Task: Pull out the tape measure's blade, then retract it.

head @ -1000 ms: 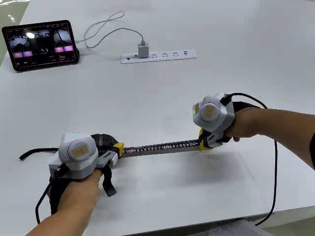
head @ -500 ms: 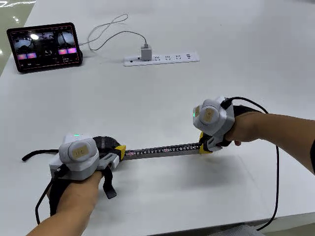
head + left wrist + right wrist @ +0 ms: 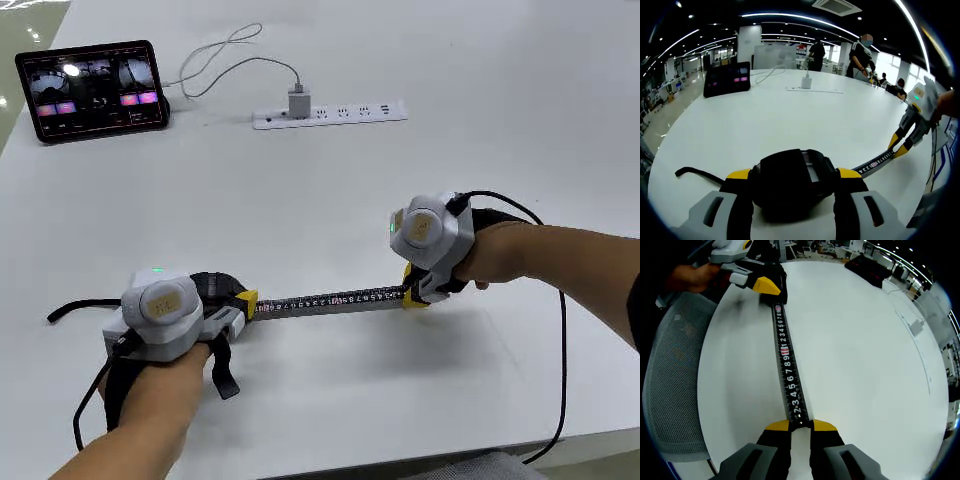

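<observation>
On the white table [image 3: 330,210], near the front edge, the black tape measure case [image 3: 212,289] sits between the yellow-tipped jaws of the left gripper [image 3: 240,303], which are clamped against its two sides (the left gripper view shows the case wedged between both tips); the blade [image 3: 330,300] runs straight out from the case to the right gripper [image 3: 412,295], whose jaws are pinched together on the blade's end; in the right gripper view its printed numbers lead away from the tips toward the case; well apart from all this, at the table's far side, stand a tablet [image 3: 92,90] with a lit screen and a power strip [image 3: 345,113] with a charger [image 3: 298,101] plugged in.
</observation>
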Available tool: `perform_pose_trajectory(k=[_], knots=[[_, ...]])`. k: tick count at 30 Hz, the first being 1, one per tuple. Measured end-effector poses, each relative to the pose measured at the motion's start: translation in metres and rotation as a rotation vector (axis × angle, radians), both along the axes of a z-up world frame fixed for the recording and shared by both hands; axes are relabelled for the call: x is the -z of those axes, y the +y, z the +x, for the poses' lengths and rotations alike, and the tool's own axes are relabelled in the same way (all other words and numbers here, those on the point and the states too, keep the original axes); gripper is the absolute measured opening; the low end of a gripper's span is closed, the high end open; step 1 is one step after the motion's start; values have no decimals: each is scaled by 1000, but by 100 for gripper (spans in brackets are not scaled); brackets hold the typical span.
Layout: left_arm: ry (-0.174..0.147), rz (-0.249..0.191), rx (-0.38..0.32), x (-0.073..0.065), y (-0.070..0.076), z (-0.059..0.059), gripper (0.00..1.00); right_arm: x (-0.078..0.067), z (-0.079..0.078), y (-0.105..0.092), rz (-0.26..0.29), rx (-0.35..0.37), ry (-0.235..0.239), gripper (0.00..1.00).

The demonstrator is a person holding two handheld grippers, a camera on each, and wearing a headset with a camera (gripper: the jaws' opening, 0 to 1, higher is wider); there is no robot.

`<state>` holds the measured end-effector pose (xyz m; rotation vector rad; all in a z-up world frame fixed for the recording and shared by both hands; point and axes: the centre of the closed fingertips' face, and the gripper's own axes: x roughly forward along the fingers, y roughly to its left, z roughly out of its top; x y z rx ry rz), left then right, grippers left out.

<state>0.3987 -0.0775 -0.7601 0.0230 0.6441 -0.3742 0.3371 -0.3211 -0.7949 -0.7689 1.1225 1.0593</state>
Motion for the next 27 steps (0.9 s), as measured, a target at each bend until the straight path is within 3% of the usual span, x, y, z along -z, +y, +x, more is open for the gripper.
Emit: perform_pose_trajectory(k=[13,27], knots=[[15,-10,-4,1,-1,0,62,0,1,5,-4,-3,2,10],[-6,-12,-3,0,0,0,61,1,2,8,2,3,1,10]])
